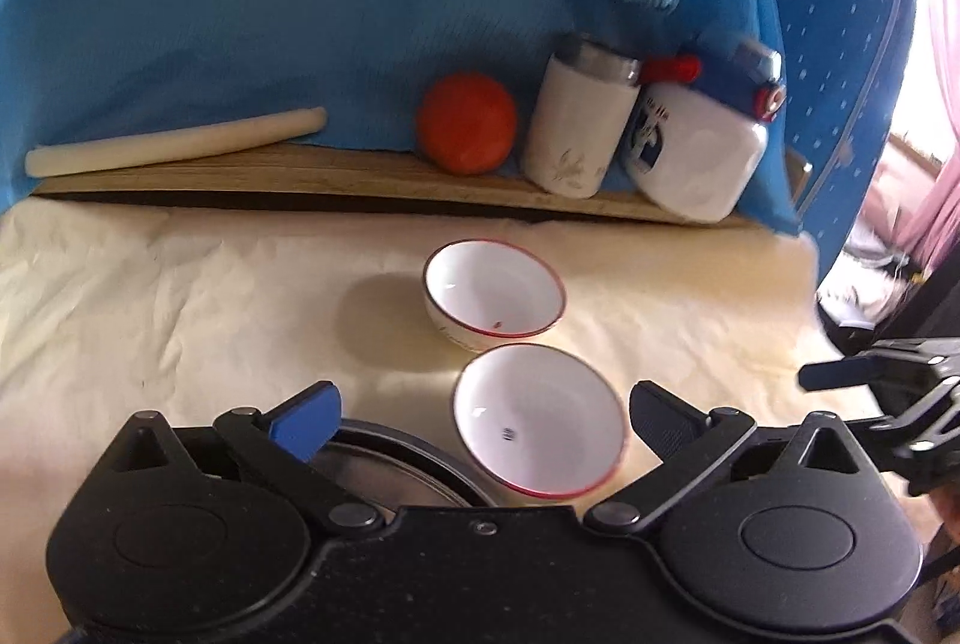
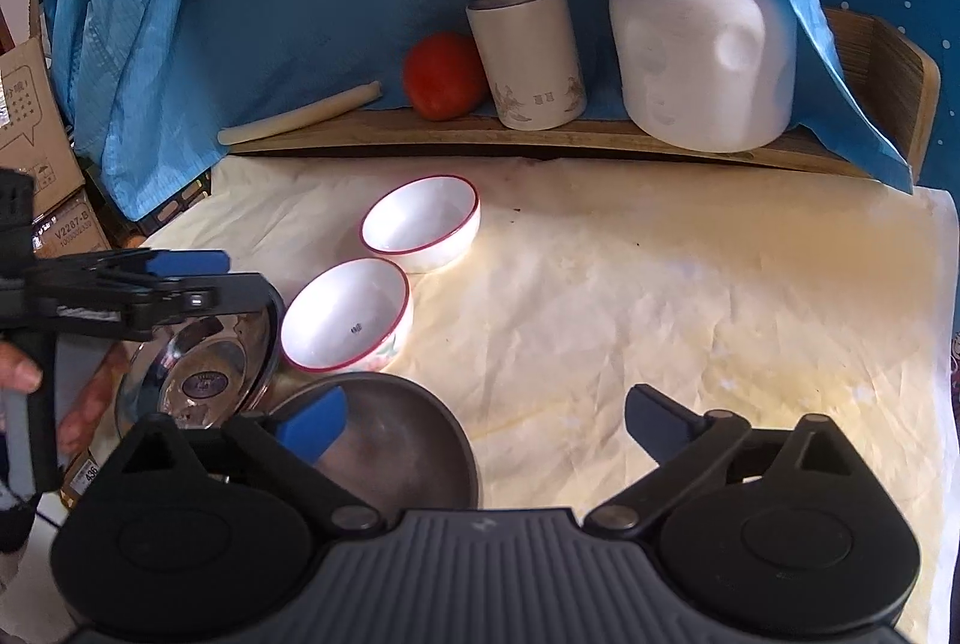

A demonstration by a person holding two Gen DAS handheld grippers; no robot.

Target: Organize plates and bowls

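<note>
- Left gripper (image 1: 483, 419) stands wide and empty, the near bowl (image 1: 538, 419) between its fingers but untouched.
- Right gripper (image 2: 485, 425) is wide too — holding nothing, over the dull metal plate (image 2: 408, 449).
- Far bowl (image 2: 421, 222) sits just behind on the worktop (image 2: 690, 296); a shiny plate (image 2: 201, 374) lies left.
- Likely next: nest the bowls — grip one rim squarely, lift clear, lower gently.

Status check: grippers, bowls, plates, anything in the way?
Left gripper and right gripper open, empty. Two white bowls side by side, upright. Two metal plates beside them. Nothing blocking.
</note>
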